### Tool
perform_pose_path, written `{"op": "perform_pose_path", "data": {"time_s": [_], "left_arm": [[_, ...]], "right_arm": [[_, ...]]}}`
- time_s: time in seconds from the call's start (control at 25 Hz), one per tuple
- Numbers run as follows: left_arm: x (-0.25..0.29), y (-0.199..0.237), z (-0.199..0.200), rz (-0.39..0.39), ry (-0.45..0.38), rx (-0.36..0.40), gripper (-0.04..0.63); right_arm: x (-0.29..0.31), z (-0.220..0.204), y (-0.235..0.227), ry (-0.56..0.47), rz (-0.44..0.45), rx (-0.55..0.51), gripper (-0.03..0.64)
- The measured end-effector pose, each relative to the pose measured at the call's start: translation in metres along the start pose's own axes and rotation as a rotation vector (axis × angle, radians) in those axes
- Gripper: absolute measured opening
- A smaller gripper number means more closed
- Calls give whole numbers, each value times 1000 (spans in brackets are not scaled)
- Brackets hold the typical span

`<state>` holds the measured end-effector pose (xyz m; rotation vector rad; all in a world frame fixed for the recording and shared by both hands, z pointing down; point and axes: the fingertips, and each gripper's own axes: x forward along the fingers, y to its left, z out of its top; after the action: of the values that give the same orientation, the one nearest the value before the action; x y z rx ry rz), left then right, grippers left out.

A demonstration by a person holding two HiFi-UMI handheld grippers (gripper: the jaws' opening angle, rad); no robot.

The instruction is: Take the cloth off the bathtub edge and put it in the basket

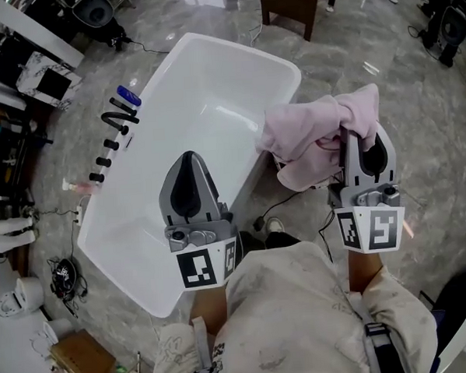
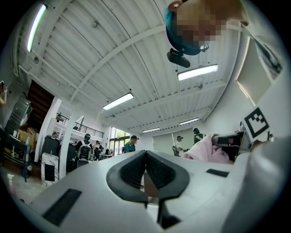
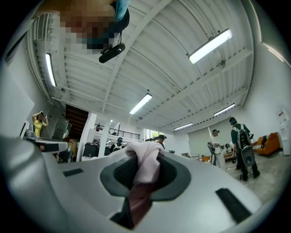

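The pink cloth (image 1: 312,139) hangs bunched in the air just right of the white bathtub (image 1: 212,89), over the marble floor. My right gripper (image 1: 347,137) is shut on it. In the right gripper view the cloth (image 3: 144,166) fills the gap between the dark pads. My left gripper (image 1: 189,157) is held above the tub's near half, its jaws together with nothing between them (image 2: 145,157). The left gripper view shows the cloth (image 2: 207,148) off to its right. Both grippers point slightly upward. No basket is in any view.
Black tap fittings (image 1: 114,122) and a blue bottle (image 1: 128,95) sit along the tub's left rim. A dark wooden cabinet (image 1: 290,3) stands beyond the tub. Cables and gear lie on the floor at left, beside a cardboard box (image 1: 82,357). People stand far off in the hall.
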<state>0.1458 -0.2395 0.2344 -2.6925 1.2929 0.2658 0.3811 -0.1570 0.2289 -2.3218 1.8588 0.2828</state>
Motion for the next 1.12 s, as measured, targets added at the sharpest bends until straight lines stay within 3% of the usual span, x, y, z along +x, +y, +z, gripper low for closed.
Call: {"op": "perform_pose_path", "data": {"time_s": [0.36, 0.8, 1.12], "left_arm": [[69, -21, -49, -170, 12, -103, 3], [170, -65, -70, -429, 12, -177, 3], [211, -90, -89, -554, 36, -237, 3]], "right_arm": [[2, -18, -50, 36, -209, -79, 48], [15, -37, -98, 123, -437, -125, 48], [23, -65, -109, 221, -525, -146, 48]]}}
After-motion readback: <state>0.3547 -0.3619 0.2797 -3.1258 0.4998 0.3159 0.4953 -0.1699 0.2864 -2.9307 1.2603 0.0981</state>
